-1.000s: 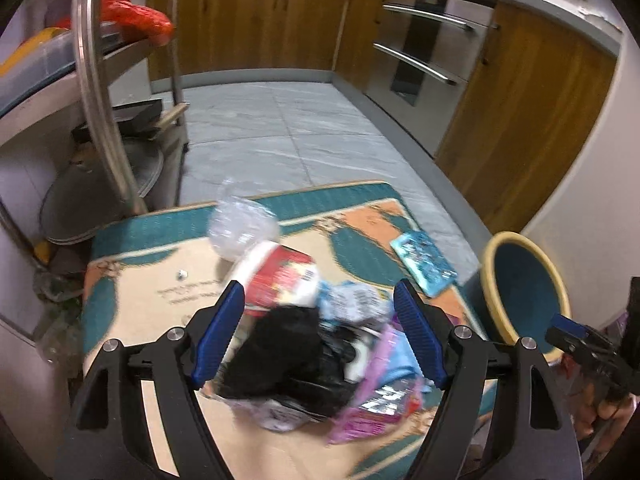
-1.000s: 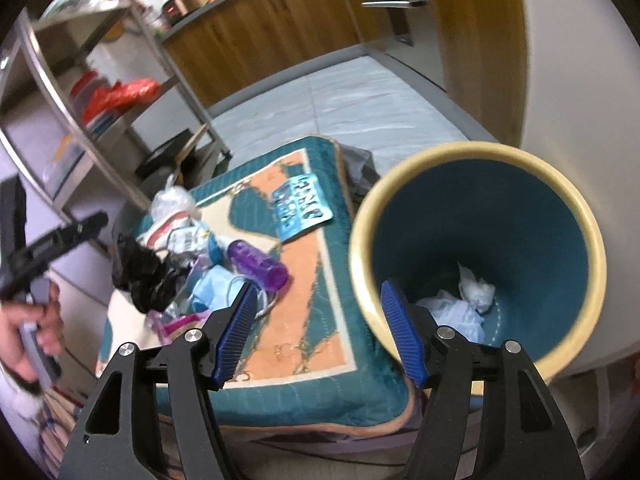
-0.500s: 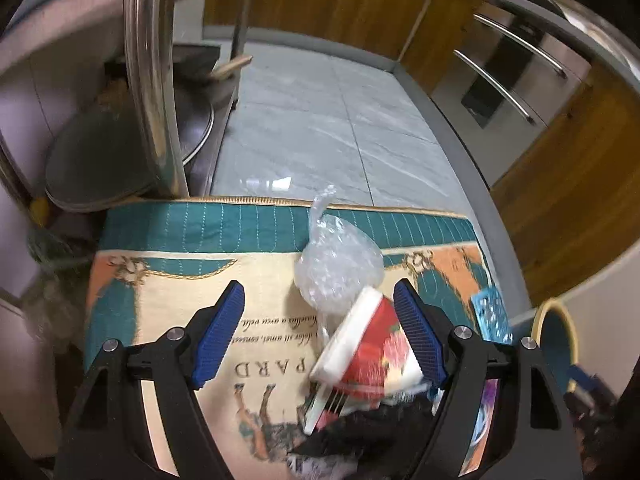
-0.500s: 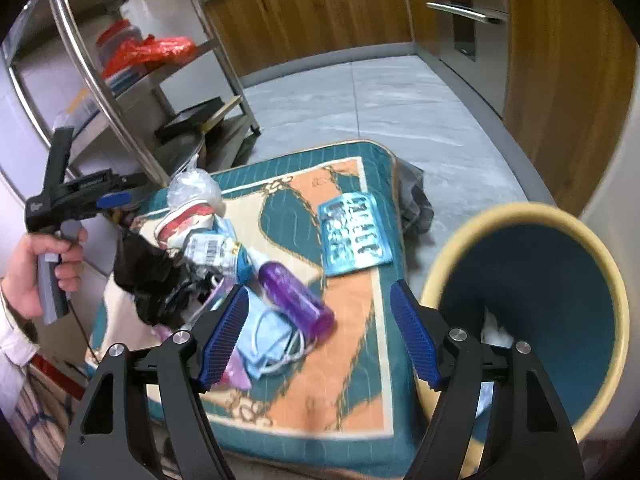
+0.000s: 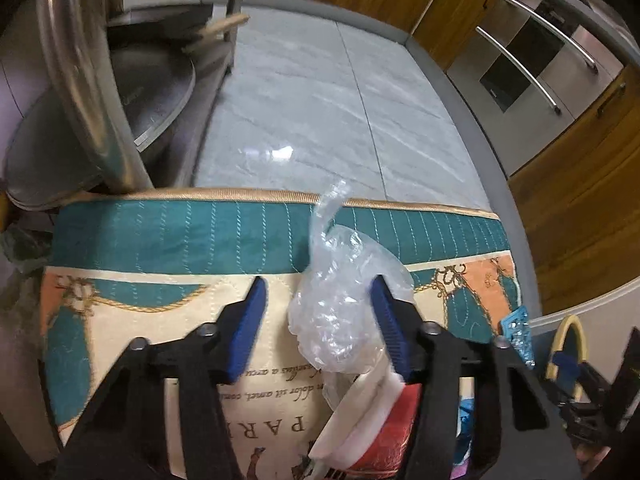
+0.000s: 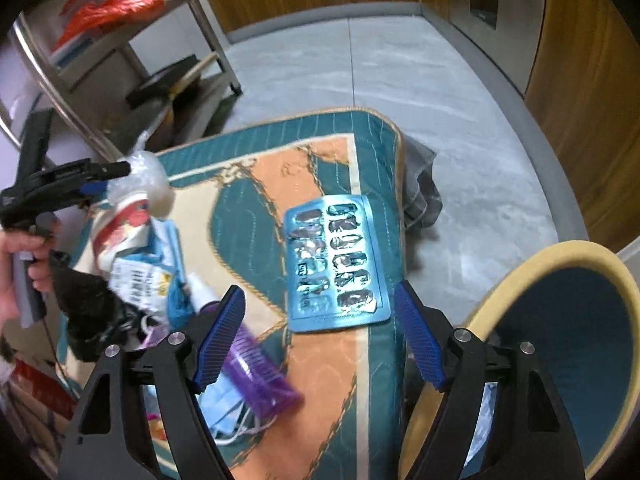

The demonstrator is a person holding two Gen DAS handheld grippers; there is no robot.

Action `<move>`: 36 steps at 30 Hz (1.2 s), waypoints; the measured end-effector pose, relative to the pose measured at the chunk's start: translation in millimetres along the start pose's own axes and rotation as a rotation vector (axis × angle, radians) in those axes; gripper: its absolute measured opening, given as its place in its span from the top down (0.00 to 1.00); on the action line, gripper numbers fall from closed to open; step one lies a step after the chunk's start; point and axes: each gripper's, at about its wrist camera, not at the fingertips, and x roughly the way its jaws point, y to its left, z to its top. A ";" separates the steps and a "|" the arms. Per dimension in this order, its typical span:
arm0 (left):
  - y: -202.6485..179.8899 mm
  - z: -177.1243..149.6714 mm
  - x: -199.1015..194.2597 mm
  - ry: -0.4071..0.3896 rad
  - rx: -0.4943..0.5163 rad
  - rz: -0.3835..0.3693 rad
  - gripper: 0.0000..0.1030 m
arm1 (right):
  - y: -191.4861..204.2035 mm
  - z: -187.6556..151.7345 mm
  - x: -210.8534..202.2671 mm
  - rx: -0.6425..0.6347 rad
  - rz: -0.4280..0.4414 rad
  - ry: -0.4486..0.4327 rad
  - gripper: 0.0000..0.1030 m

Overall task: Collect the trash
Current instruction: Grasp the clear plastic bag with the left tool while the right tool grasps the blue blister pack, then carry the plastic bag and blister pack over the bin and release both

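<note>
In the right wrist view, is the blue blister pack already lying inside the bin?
No. The blue blister pack lies flat on the patterned mat, while the yellow-rimmed bin stands apart beside it.

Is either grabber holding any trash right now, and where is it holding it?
Neither yet. The left gripper has been closing around the crumpled clear plastic bag, not yet pinching it. The right gripper hangs open over the blister pack.

Clear crumpled plastic bag (image 5: 344,312): twisted neck up, on patterned mat (image 5: 168,240) near far edge. Red-and-white cup (image 5: 372,424): on its side, touching the bag. Blue blister pack (image 6: 336,264): flat, pockets burst, near mat's right edge. Purple bottle (image 6: 260,376): lying down beside a blue face mask (image 6: 224,412). Black bag (image 6: 92,316): crumpled, left. Bin (image 6: 560,344): blue inside, cream rim, off the mat's right side.
</note>
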 end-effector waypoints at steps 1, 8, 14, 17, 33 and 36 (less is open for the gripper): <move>2.3 1.4 2.6 0.008 -0.008 -0.009 0.54 | 0.5 1.3 4.6 -0.003 -0.003 0.008 0.24; -2.4 -0.1 11.7 0.049 0.049 -0.011 0.76 | 7.8 7.8 28.1 -0.052 -0.046 0.059 0.20; 6.2 1.2 0.8 0.025 0.033 -0.045 0.89 | 11.4 11.4 43.6 -0.068 -0.065 0.084 0.20; 11.4 3.7 -9.4 -0.005 0.015 -0.057 0.90 | 13.8 11.0 46.9 -0.078 -0.084 0.083 0.20; 4.7 7.8 -57.3 -0.110 0.014 -0.094 0.90 | 17.0 7.0 36.6 -0.073 -0.036 0.044 0.30; 0.2 6.5 -66.9 -0.127 0.020 -0.103 0.90 | 18.0 5.1 36.4 -0.079 -0.034 0.050 0.32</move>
